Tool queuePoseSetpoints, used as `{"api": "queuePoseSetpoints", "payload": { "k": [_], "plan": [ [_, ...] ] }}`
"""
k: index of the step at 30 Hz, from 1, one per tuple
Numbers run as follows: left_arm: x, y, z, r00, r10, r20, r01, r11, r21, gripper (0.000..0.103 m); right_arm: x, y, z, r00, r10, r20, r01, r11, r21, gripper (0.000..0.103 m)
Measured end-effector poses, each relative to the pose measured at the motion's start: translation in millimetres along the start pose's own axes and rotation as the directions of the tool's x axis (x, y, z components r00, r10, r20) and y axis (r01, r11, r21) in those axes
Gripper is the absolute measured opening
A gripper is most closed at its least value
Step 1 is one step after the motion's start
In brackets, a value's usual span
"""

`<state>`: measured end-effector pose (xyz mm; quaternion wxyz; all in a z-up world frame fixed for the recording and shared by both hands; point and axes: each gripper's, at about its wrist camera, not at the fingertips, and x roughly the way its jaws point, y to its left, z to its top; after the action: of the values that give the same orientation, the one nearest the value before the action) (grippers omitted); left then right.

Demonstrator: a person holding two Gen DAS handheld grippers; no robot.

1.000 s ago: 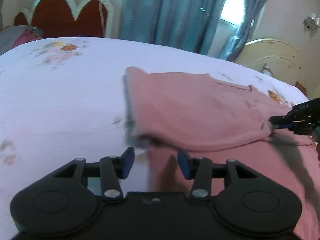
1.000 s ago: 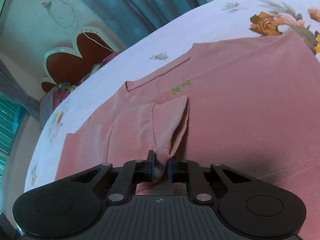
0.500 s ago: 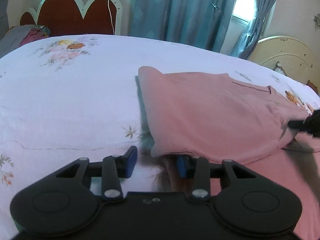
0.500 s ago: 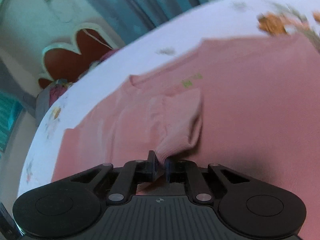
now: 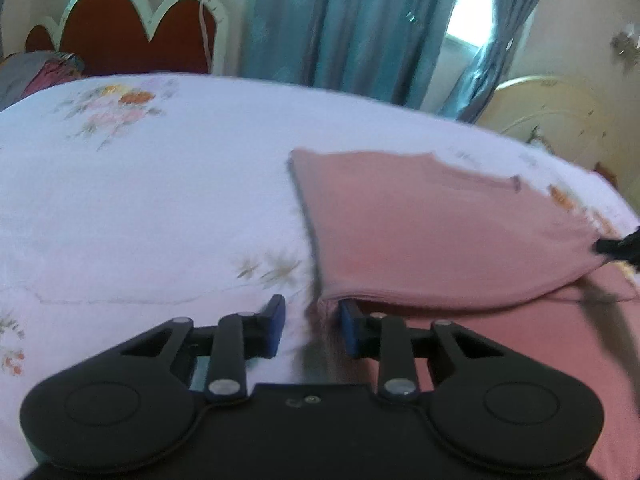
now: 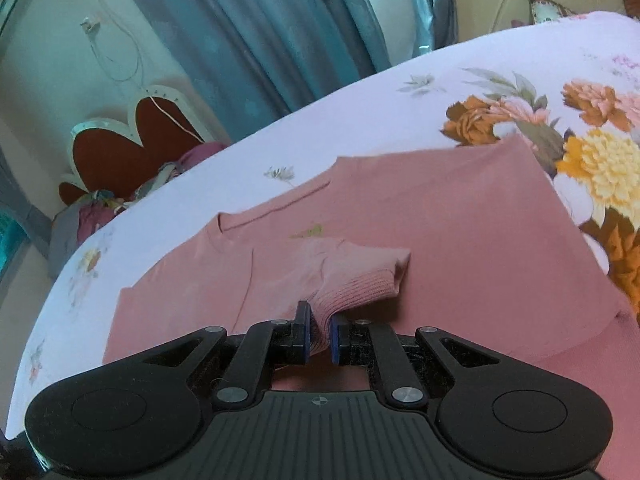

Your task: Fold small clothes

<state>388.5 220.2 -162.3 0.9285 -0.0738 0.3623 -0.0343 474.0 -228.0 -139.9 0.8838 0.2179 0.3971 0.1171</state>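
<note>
Our pink sweater (image 6: 460, 216) lies spread on the bed (image 5: 140, 200), filling the middle and right of both frames. Our right tongs (image 6: 320, 336) pinch the ribbed sleeve cuff (image 6: 360, 284) tight, low in the middle of the frame. Our left tongs (image 5: 310, 322) gape wide with nothing in them, just beside the sweater's folded edge (image 5: 440, 300).

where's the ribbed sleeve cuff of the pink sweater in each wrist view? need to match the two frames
Left wrist view: the ribbed pink sleeve cuff is at the far right edge, pinched by the black right tool, lifted off the pink knit sweater.
Right wrist view: the cuff is at centre bottom, between the right tool's fingers.
Shared landmark: the scalloped red headboard.
</note>
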Motion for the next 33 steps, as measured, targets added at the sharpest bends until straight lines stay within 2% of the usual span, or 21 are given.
{"api": "queuePoseSetpoints", "payload": {
  "k": [2,4,10,13,16,18,19,21,24,26,28,29,31,33],
  "plan": [
    [2.7,-6.7,0.3,1.0,0.009,-0.018,-0.008,1.0,0.03,0.029,-1.3,-2.6,-1.3,1.0,-0.003,0.006,0.003,1.0,-0.006,0.009],
    [11.6,-9.9,-3.1,0.998,0.048,-0.05,-0.045,0.997,0.054,0.029,1.7,-4.2,-1.6,1.0,-0.004,0.002,0.004,1.0,-0.004,0.009],
    [9.9,-3.7,-2.3,0.998,0.039,-0.057,-0.037,0.999,0.027,0.02,-7.1,-5.2,-1.6,1.0,0.002,0.006,-0.001,1.0,-0.023,0.009],
    [9.9,-2.8,-1.0,0.997,0.032,-0.064,-0.031,0.999,0.015,0.02,4.6,-4.3,-14.3,0.998,-0.037,-0.044,0.034,0.997,-0.073,0.009],
    [10.1,-3.4,-0.3,0.997,0.032,-0.075,-0.03,0.999,0.024,0.02,17.5,-13.4,-27.7,0.996,-0.049,-0.073,0.044,0.997,-0.065,0.009],
    [5.8,-3.2,1.6,0.995,0.012,-0.094,-0.009,0.999,0.036,0.021,11.8,-20.0,-27.5,0.998,-0.024,-0.055,0.024,1.0,-0.015,0.009],
    [0.0,0.0,3.5,0.995,-0.023,-0.099,0.026,0.999,0.025,0.02,6.2,-22.7,-26.0,0.998,-0.019,-0.052,0.019,1.0,0.008,0.017],
    [-20.1,0.6,7.4,0.997,-0.06,-0.055,0.062,0.998,0.025,0.023,-10.0,-26.8,-22.7,0.999,-0.047,-0.022,0.048,0.998,0.028,0.031],
    [-28.7,-9.0,15.0,0.995,-0.097,0.007,0.096,0.995,0.007,0.025,-34.9,-23.7,-17.3,0.993,-0.098,0.064,0.099,0.995,-0.006,0.031],
    [-14.9,-22.8,16.4,0.993,-0.118,0.001,0.118,0.993,0.014,0.025,-37.5,-14.4,-14.7,0.993,-0.075,0.091,0.08,0.996,-0.045,0.031],
    [5.9,-33.9,12.6,0.992,-0.121,-0.048,0.122,0.992,0.027,0.028,-25.4,-1.1,-16.6,0.996,-0.077,0.054,0.083,0.99,-0.117,0.031],
    [18.6,-35.1,8.4,0.991,-0.092,-0.099,0.095,0.995,0.025,0.026,-15.0,4.6,-19.9,0.996,-0.093,0.014,0.094,0.983,-0.159,0.031],
    [21.8,-27.8,7.8,0.989,-0.105,-0.102,0.101,0.994,-0.044,0.025,9.3,4.3,-31.1,0.983,-0.159,-0.088,0.135,0.963,-0.232,0.031],
    [21.9,-21.0,19.8,0.985,-0.122,-0.123,0.107,0.987,-0.116,0.026,3.8,7.6,-27.5,0.985,-0.15,-0.086,0.123,0.957,-0.261,0.031]
  ]
}}
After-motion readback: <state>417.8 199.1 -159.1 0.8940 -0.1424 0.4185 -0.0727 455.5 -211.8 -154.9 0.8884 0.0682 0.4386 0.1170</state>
